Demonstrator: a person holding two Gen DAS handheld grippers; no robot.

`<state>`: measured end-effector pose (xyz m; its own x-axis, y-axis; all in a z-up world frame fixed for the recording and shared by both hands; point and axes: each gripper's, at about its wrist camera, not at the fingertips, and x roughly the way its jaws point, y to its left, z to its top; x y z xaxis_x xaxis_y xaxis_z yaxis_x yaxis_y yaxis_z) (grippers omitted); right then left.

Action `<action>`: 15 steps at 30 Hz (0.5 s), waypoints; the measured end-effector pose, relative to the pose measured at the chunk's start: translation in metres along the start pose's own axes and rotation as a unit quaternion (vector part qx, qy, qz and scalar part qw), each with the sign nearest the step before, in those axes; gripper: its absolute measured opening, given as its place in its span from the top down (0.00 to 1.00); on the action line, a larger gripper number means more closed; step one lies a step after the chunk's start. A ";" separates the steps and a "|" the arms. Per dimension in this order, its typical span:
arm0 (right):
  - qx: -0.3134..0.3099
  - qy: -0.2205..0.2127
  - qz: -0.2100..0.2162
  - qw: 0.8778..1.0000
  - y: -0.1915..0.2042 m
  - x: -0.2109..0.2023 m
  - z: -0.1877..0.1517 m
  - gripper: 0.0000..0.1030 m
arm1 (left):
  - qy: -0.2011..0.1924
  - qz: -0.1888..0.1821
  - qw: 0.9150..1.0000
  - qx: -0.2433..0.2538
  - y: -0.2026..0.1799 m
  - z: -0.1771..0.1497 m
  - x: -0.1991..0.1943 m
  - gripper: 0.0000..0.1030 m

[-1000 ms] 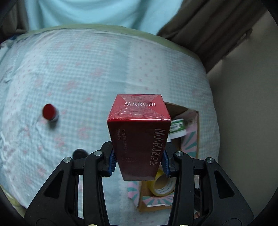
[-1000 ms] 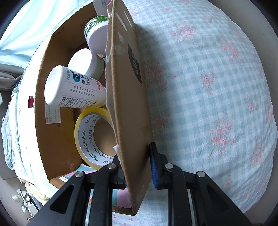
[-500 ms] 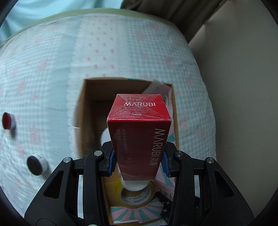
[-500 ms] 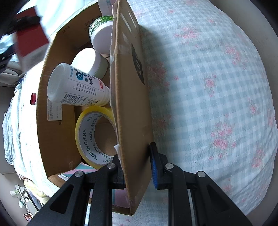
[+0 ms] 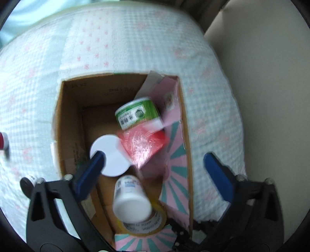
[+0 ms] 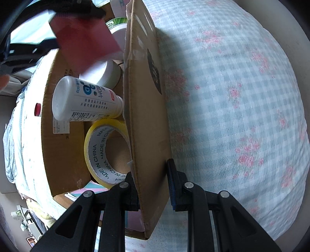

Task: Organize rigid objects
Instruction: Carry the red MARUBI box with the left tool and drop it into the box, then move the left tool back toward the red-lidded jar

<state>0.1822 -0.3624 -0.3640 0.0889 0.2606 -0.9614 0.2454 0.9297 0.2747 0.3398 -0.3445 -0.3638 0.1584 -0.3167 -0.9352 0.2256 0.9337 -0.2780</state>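
Bed (image 6: 242, 97) with a checked cover holds our box (image 5: 67, 120). Our right gripper (image 6: 151, 186) pinches the box wall (image 6: 147, 126) tight. Our left gripper (image 5: 155, 164) hangs over the box, and its jaws are opening wide with nothing pressed between them. The red carton (image 5: 143, 143) is blurry inside the box, beside the green jar (image 5: 137, 114). In the box we also see a white bottle (image 6: 85, 100), a white lid (image 5: 110, 155) and yellow tape (image 6: 102, 151).

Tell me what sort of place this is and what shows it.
Most likely a bedroom at home. The cardboard box sits on a soft quilted bedspread with a pale check and pink flowers, curtains hang behind the bed, and household clutter lies on the floor beside it.
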 end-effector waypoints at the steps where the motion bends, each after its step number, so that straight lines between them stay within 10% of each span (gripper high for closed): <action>1: 0.000 0.001 0.000 1.000 0.000 0.000 0.000 0.81 | 0.000 0.003 1.000 0.004 -0.001 -0.001 -0.003 0.00; 15: 0.002 -0.006 0.003 1.000 0.006 -0.014 -0.009 0.80 | -0.017 0.014 0.999 -0.046 0.055 -0.028 -0.065 0.00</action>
<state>0.1737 -0.3578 -0.3486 0.1024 0.2623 -0.9595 0.2494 0.9271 0.2800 0.3156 -0.2678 -0.3246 0.1966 -0.2941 -0.9353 0.1317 0.9532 -0.2721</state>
